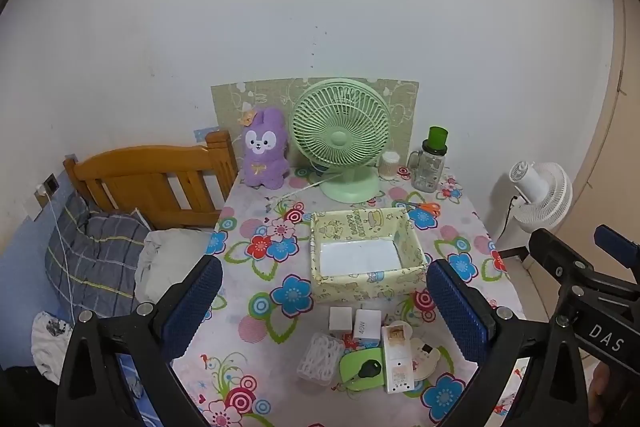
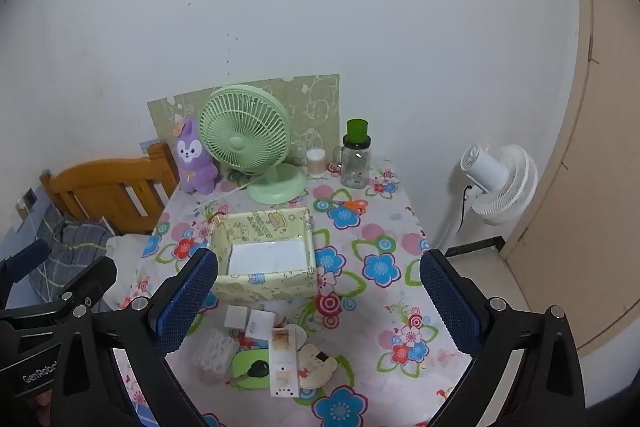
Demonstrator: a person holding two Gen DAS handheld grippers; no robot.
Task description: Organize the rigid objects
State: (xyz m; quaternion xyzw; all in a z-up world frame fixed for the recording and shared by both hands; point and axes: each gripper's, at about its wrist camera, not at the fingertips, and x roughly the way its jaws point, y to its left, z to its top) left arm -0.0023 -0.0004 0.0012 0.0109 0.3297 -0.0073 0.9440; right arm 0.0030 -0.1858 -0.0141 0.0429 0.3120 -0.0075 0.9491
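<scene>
A pale yellow patterned box (image 1: 410, 233) (image 2: 264, 285) with a white bottom stands mid-table and holds nothing. In front of it lies a cluster: two white charger cubes (image 1: 354, 323) (image 2: 250, 323), a clear case of white clips (image 1: 322, 357) (image 2: 214, 349), a green oval case with a black fob (image 1: 360, 371) (image 2: 250, 367), a long white device (image 1: 396, 359) (image 2: 283, 363) and a cream round piece (image 1: 426, 355) (image 2: 318, 365). My left gripper (image 1: 324, 307) and right gripper (image 2: 318, 301) hover above the table's near edge, both open wide with nothing between the blue pads.
At the back of the floral tablecloth (image 1: 256, 339) stand a green desk fan (image 1: 340, 139), a purple plush (image 1: 264, 151), a glass jar with green lid (image 1: 430, 163), a swab pot (image 1: 390, 165) and orange scissors (image 1: 424, 207). A bed (image 1: 152, 179) lies left, a white floor fan (image 1: 540, 191) right.
</scene>
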